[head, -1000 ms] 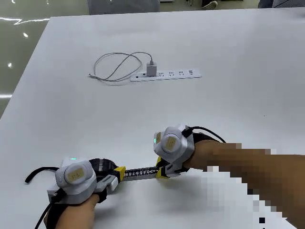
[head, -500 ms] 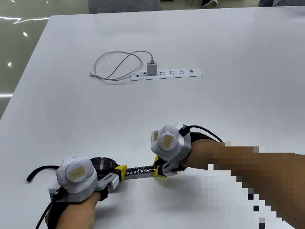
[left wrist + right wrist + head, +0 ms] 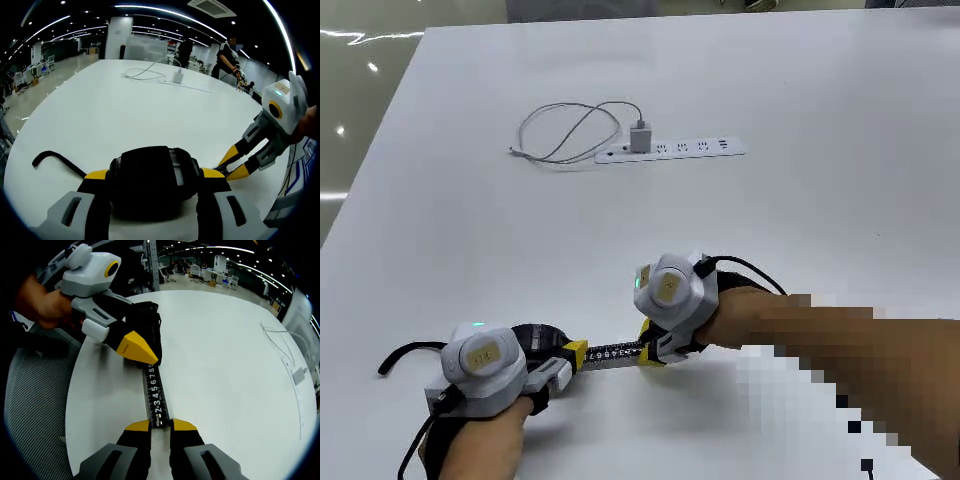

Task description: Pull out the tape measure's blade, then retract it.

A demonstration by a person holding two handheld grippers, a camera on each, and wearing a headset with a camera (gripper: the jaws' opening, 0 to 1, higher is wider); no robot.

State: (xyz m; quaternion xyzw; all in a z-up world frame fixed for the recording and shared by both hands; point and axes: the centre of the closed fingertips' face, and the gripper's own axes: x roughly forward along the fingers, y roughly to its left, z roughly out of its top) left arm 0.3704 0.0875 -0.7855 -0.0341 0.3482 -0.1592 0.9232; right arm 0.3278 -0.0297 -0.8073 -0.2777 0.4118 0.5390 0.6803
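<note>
Two hand-held grippers work one tape measure at the near edge of the white flat table [image 3: 770, 220], around 7 o'clock in the head view.

Item 1, far left: a black wrist strap [image 3: 405, 352] [image 3: 55, 160] lies on the table surface, curving out from the case towards 9 o'clock.

Item 2: the left gripper [image 3: 560, 368] [image 3: 155, 175] has its yellow-tipped jaws clamped on either side of the black round tape measure case [image 3: 535, 342] [image 3: 150, 180] [image 3: 145, 325]. The case rests on the table between them.

Item 3: a short length of black blade with white numerals [image 3: 613, 353] [image 3: 154, 395] is drawn out of the case towards 3 o'clock. It lies flat and straight, low over the table, and bridges the two grippers.

Item 4: the right gripper [image 3: 653, 355] [image 3: 160, 426] [image 3: 235, 162] has its yellow tips closed together on the free end of the blade, as its own view shows. It sits near the left gripper but does not touch it.

Item 5, well apart at 12 o'clock from the blade: a white power strip [image 3: 670, 150] lies flat with a white cube charger [image 3: 641, 137] plugged into it. A thin white cable [image 3: 565, 135] loops from the charger towards 9 o'clock.
</note>
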